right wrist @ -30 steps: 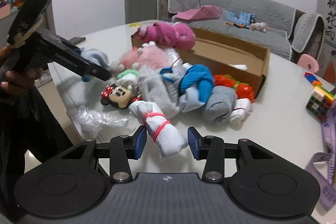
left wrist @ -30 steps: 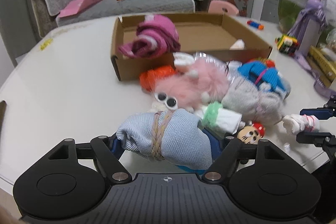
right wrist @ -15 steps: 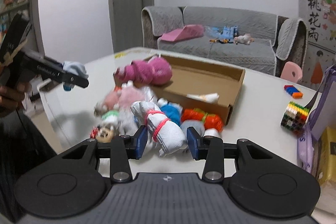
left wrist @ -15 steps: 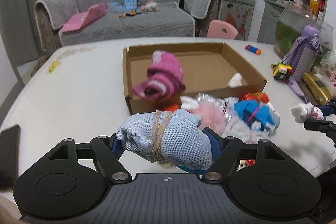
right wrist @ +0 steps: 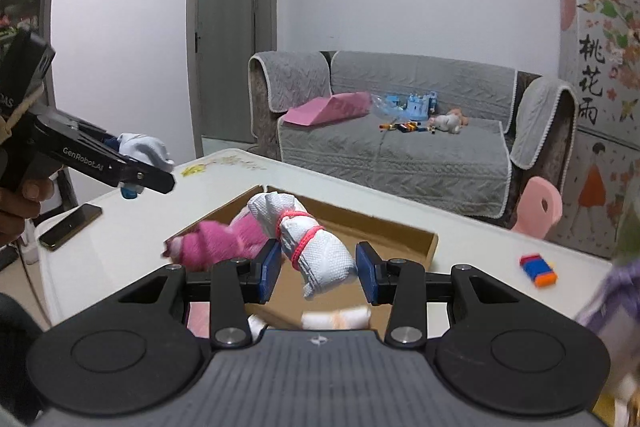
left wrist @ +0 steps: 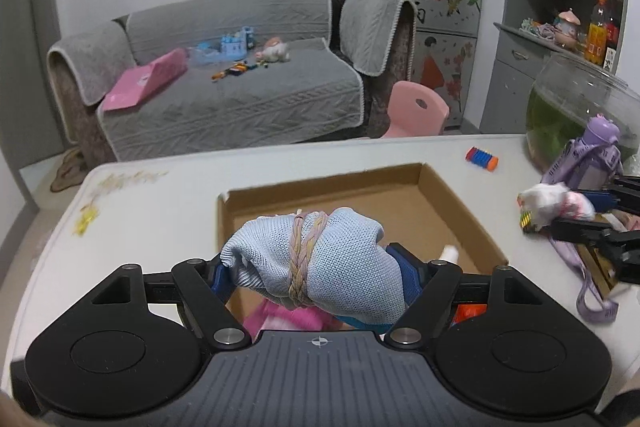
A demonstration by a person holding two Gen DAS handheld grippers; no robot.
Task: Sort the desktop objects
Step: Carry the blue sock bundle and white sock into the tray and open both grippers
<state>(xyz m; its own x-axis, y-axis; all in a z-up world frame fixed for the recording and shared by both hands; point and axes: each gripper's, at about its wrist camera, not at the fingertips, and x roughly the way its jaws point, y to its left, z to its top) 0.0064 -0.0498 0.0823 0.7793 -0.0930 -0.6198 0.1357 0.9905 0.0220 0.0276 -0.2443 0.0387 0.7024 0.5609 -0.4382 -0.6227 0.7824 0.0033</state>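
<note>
My left gripper (left wrist: pixel 316 273) is shut on a light blue sock roll (left wrist: pixel 316 263) tied with a braided band, held above the near left part of the cardboard box (left wrist: pixel 460 203). My right gripper (right wrist: pixel 316 267) is shut on a white sock roll (right wrist: pixel 316 247) tied with red elastic, held over the box (right wrist: pixel 400 231). A pink sock roll (right wrist: pixel 216 243) lies in the box below; it also shows in the left wrist view (left wrist: pixel 280 319). A small white roll (right wrist: pixel 336 319) lies in the box under my right gripper.
A phone (right wrist: pixel 70 227) lies near the table's left edge. A blue and orange toy (left wrist: pixel 482 159) lies beyond the box. A purple bottle (left wrist: pixel 588 163), a fish bowl (left wrist: pixel 580 99) and a strap (left wrist: pixel 592 299) stand at the right. A sofa (left wrist: pixel 240 87) is behind the table.
Both grippers have lifted their sock rolls off the table pile and moved forward over the cardboard box. The pile has dropped out of view below them.
</note>
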